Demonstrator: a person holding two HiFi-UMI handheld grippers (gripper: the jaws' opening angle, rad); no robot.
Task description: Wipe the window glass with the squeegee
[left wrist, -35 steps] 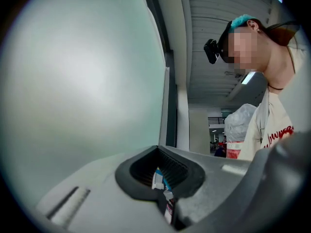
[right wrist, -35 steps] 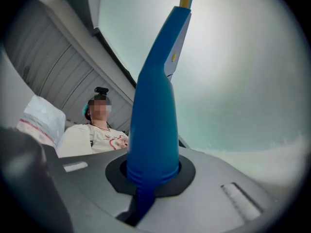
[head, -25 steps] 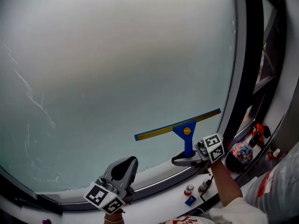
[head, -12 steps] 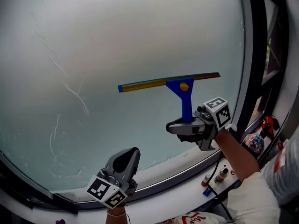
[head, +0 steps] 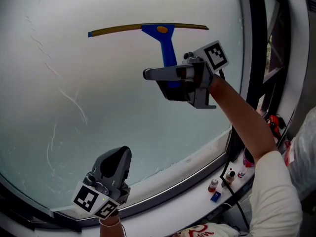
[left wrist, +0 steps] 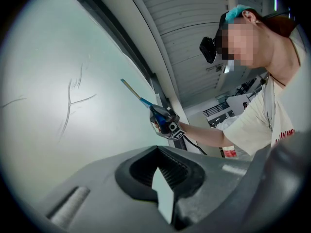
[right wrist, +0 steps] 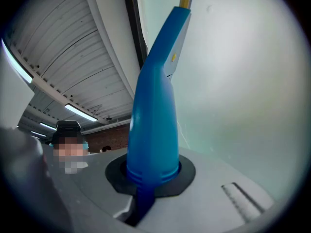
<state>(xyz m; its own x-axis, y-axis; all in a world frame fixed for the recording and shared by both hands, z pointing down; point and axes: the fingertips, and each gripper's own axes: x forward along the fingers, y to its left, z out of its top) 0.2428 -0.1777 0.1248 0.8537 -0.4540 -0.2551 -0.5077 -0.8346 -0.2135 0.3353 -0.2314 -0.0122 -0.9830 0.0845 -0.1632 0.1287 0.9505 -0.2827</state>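
The window glass (head: 98,98) is lying wide open left of and below the squeegee (head: 165,38), which the right tongs (head: 169,75) are holding across its upper part. The dark frame (head: 251,58) is closing off the right side. Small bottles (head: 213,184) are crowding the sill (head: 185,210), and the left tongs (head: 116,161) are occupying the lower left edge.

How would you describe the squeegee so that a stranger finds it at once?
Start at the large pale window glass. High on it, the right gripper holds the squeegee by its handle. It alone is bright blue, with a long yellow blade across its top.
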